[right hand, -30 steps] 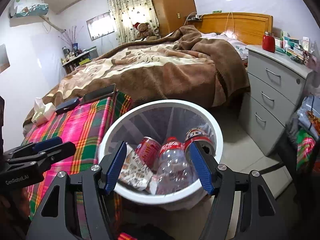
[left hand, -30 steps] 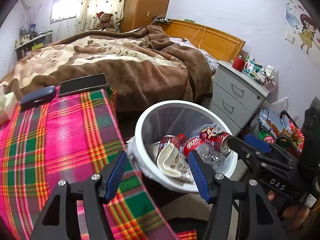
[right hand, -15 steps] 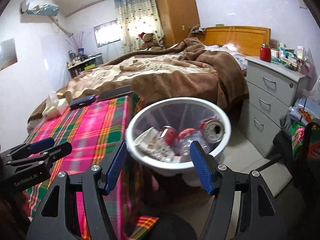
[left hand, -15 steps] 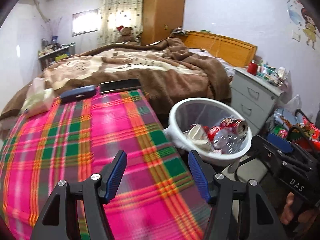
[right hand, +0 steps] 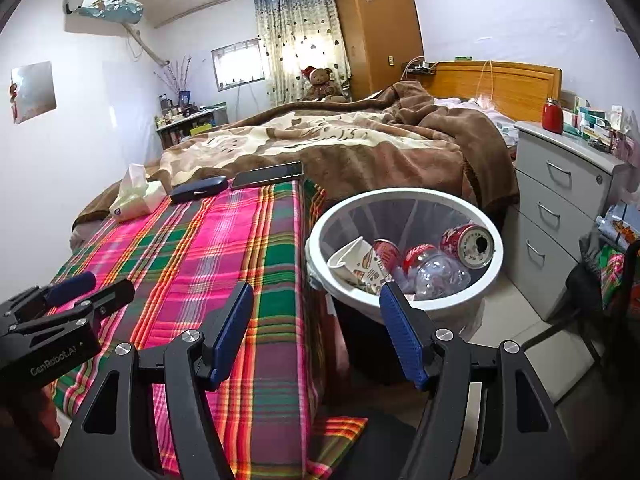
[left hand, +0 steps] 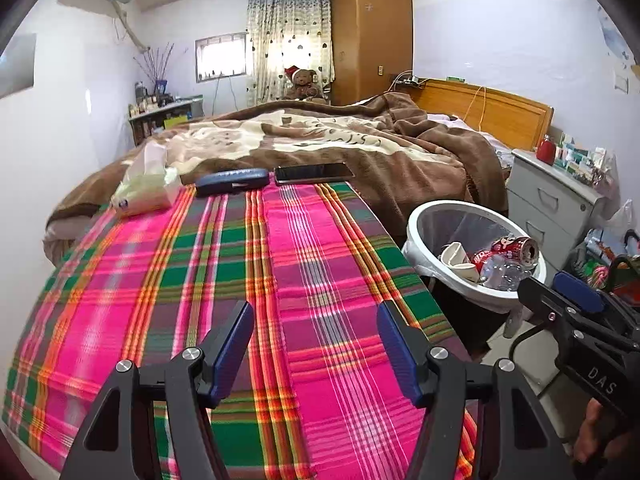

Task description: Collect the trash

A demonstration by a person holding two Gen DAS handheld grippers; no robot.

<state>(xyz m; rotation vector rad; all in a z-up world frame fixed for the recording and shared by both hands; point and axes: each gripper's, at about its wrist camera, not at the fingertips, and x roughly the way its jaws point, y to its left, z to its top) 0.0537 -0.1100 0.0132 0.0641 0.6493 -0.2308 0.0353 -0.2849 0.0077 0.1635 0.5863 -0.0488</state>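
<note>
**Left wrist view: both claws empty over the plaid cloth, trash in the bin**

Left wrist view shows the left gripper [left hand: 314, 344] with its blue pads standing well apart and nothing between them; it hangs over the pink and green plaid cloth [left hand: 192, 280] without touching it, pointing down at a slant toward the far edge. The right gripper [right hand: 316, 328] is spread wide too and holds nothing; one pad sits over the cloth's edge, the other in front of the rim of the white trash bin [right hand: 496, 264]. At the lower right of the left view a person's hand [left hand: 592, 436] grips the handle of the right tool, whose tips point toward the bin.

The bin stands on the floor just beside the cloth-covered surface, lined with a clear bag. In it lie a red drink can [right hand: 468, 246] with its opened top facing out, a crushed clear plastic bottle [right hand: 436, 270] with a red label, a second red can [right hand: 386, 252] and a flattened paper cup [right hand: 360, 266].

At the cloth's far end lie a tissue pack [left hand: 144, 188], a dark blue case [left hand: 232, 181] and a black phone [left hand: 314, 173]. Behind them is a bed with a brown blanket [left hand: 360, 148] and a wooden headboard [left hand: 492, 114]. A grey drawer unit [right hand: 560, 208] with a red jar [right hand: 553, 116] on top stands right of the bin; a teddy bear [right hand: 320, 82] sits by the curtained window, beside a wooden wardrobe [right hand: 380, 28].
</note>
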